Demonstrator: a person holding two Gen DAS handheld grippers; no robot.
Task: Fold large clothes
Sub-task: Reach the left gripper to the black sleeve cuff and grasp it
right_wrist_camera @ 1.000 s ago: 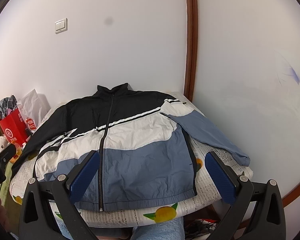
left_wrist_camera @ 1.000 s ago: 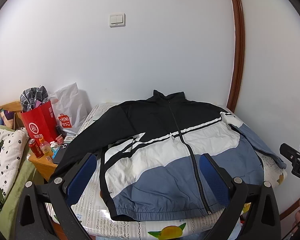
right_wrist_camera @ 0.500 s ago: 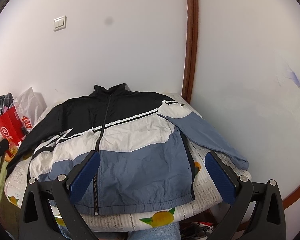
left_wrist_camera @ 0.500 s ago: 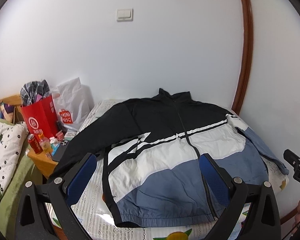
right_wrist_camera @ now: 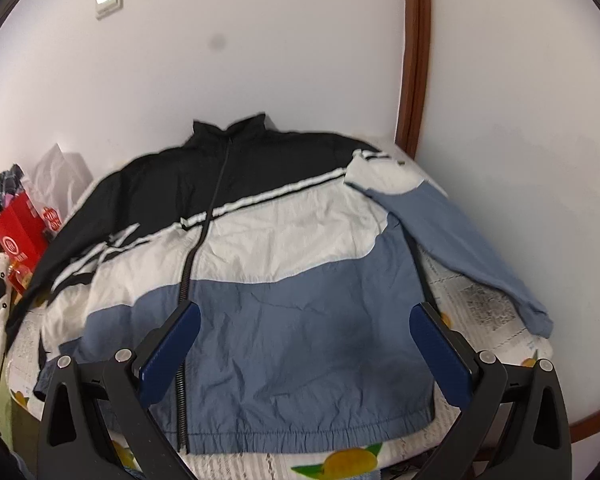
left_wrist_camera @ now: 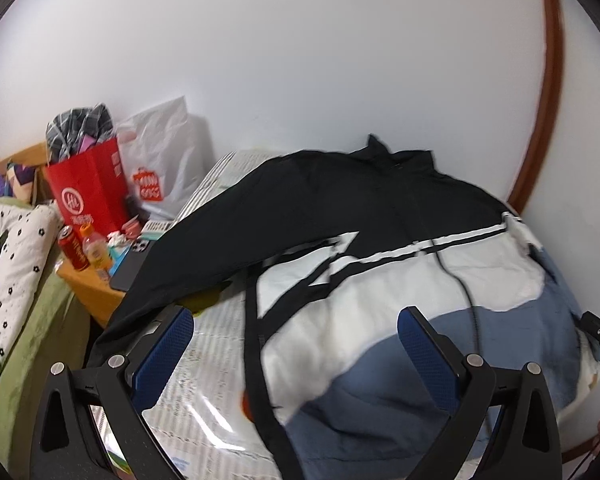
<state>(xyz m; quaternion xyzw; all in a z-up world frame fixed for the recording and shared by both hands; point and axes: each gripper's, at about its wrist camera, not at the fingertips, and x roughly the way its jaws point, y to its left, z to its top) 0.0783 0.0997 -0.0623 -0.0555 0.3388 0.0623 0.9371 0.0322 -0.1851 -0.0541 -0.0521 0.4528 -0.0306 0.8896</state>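
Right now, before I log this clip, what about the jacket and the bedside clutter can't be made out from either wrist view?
- Black sleeve's cuff: left wrist view, it hangs over the bed edge behind the left claw; cut off in the right wrist view.
- Jacket hem corners: right wrist view, covered by the right claw.
- Can and bottle labels: left wrist view, too small and blurred.
- Red bag contents: mostly hidden inside.
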